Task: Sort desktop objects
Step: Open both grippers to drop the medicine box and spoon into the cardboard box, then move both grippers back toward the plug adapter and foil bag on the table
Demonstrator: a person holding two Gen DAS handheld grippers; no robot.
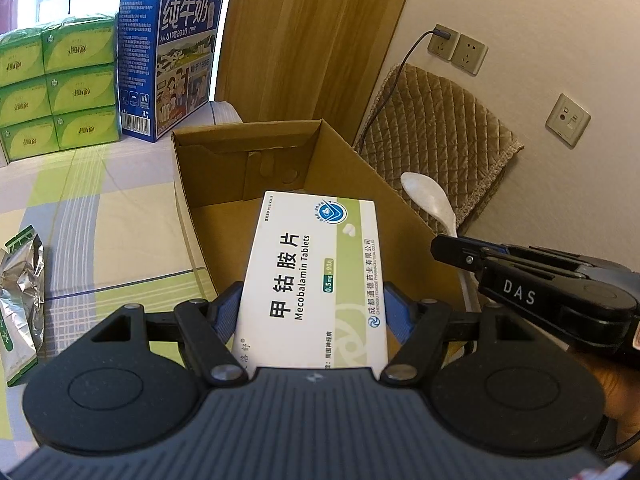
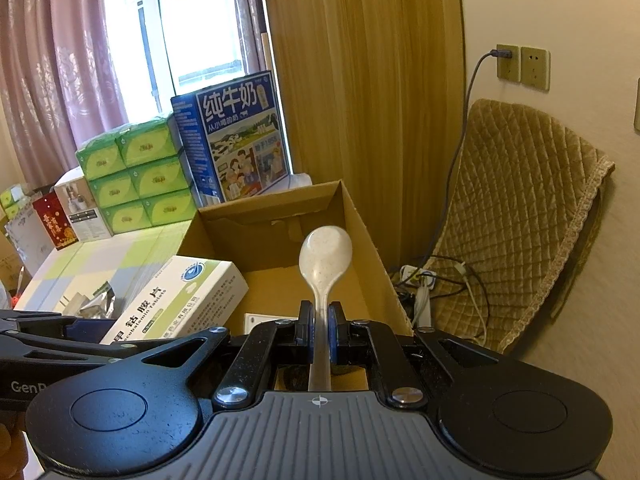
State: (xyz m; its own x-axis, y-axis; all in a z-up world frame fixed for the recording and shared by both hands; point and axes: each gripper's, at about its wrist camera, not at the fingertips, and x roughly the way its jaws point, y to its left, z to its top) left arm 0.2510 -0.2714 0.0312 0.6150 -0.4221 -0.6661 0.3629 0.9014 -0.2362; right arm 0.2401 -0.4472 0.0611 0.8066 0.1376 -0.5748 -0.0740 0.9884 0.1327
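I held my left gripper (image 1: 314, 312) clamped on the tablet box (image 1: 316, 276) and my right gripper (image 2: 320, 330) pinching the spoon (image 2: 324, 260) above the cardboard box (image 2: 360, 216), ready, I judged, to lower and release both.

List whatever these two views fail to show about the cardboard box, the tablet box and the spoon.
- Cardboard box: left wrist view, most of its floor is hidden behind the tablet box held in the left gripper.
- Tablet box: its near end is cut off by the gripper body.
- Spoon: right wrist view, the handle end vanishes under the right gripper.
- Small white item in the box: mostly covered, unidentifiable.
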